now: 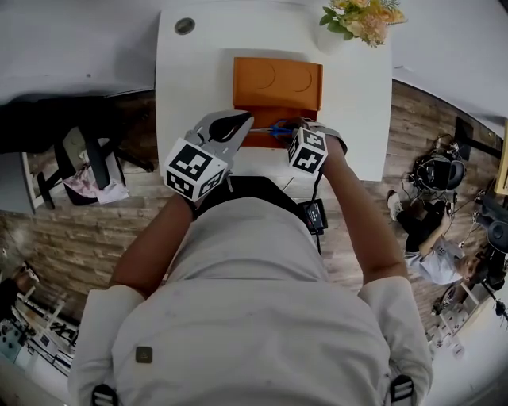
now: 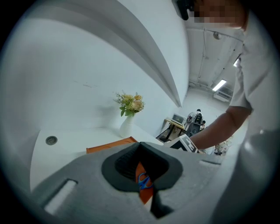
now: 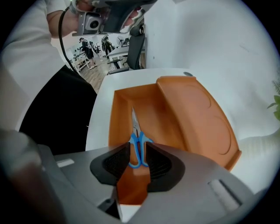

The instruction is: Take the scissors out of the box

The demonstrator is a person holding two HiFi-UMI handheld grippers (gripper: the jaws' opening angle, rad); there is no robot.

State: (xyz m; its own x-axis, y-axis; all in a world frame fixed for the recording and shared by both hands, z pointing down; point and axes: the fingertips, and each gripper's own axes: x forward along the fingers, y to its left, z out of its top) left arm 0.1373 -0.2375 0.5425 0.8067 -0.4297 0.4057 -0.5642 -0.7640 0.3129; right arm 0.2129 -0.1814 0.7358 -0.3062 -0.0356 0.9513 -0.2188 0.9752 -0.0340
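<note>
On the white table (image 3: 99, 124), an orange box (image 3: 114, 118) lies with its hinged lid (image 3: 197, 118) folded back, and the blue-handled scissors (image 3: 136, 138) rest on its floor, blades pointing away from the person. The right gripper (image 3: 138, 146) points steeply down into the box. Its jaws stand wide, one on each side of the blue handles, and do not appear to press on them yet. The step in hand looks like the approach for the grasp. The next move calls for closing squarely on the handles and then lifting straight up, clear of the box's low walls.

The left gripper (image 1: 248, 119) hovers just beside the near left edge of the box. Its jaws are drawn together at the tips with nothing between them. It may be there to steady the box, though it cannot be told whether it touches.

A vase of flowers (image 1: 361, 17) and a round cable grommet (image 1: 185, 26) sit at the far end of the table, well apart from the work. Nothing blocks the lift. The likelier trouble is thin handles slipping or tilting in the grip.
</note>
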